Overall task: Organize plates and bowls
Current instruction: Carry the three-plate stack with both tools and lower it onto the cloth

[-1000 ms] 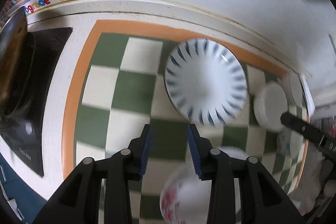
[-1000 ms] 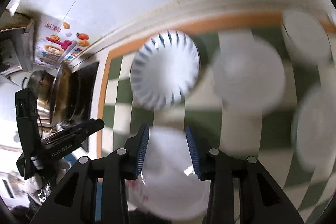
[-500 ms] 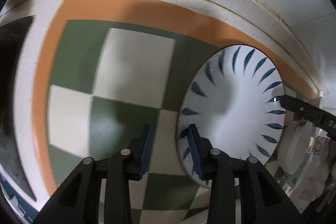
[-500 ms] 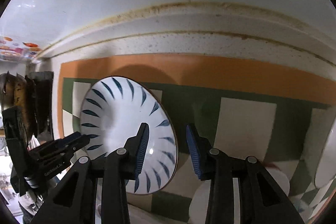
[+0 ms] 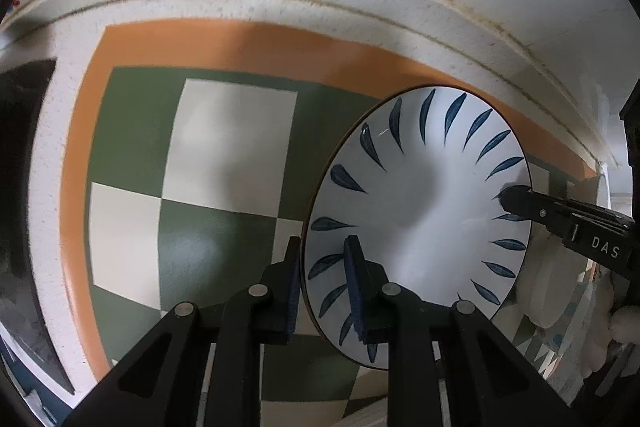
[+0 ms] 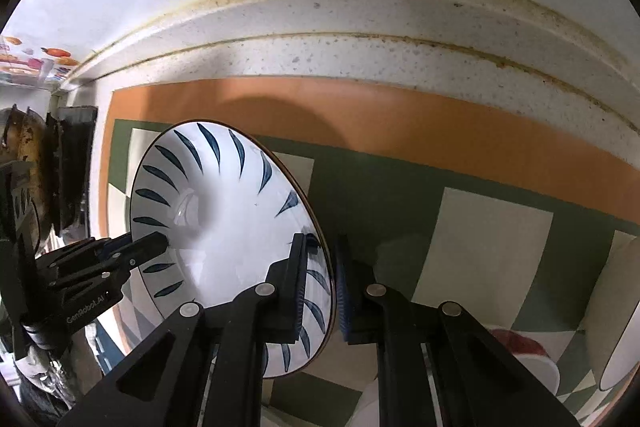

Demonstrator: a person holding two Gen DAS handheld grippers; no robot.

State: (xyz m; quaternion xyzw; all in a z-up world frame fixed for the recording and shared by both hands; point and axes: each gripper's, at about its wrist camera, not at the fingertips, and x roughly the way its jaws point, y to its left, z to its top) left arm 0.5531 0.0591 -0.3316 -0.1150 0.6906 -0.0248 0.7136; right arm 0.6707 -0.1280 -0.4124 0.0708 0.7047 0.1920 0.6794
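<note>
The left tool (image 5: pixel 320 287) is clamped on the near-left rim of the blue-leaf plate (image 5: pixel 420 211), 1 finger under the edge and 1 on the painted face; its jaws have just been closing, and the rim sits between them. The right tool (image 6: pixel 320 283) is clamped on the opposite rim of the same plate (image 6: pixel 224 227), again 1 finger on each side of the edge, its jaws likewise having just closed with the rim between them. Each tool appears in the other's view at the far side of the plate, so the 2 grips lie across from one another with the plate's well between them.

The plate lies on the checked green-and-cream mat (image 5: pixel 224 155) on the desk (image 5: pixel 280 11), with the mat's orange border beyond it and the wall behind. It seems to tilt slightly, though the fisheye makes that hard to judge.

Because the plate is round, no long axis matters; what counts is the line between the 2 grips. A lift probably needs both hands to rise together, or the plate will pivot on that line. More white dishes (image 6: pixel 624 307) sit farther along the mat on the right; which one is the stacking target, I cannot tell.
</note>
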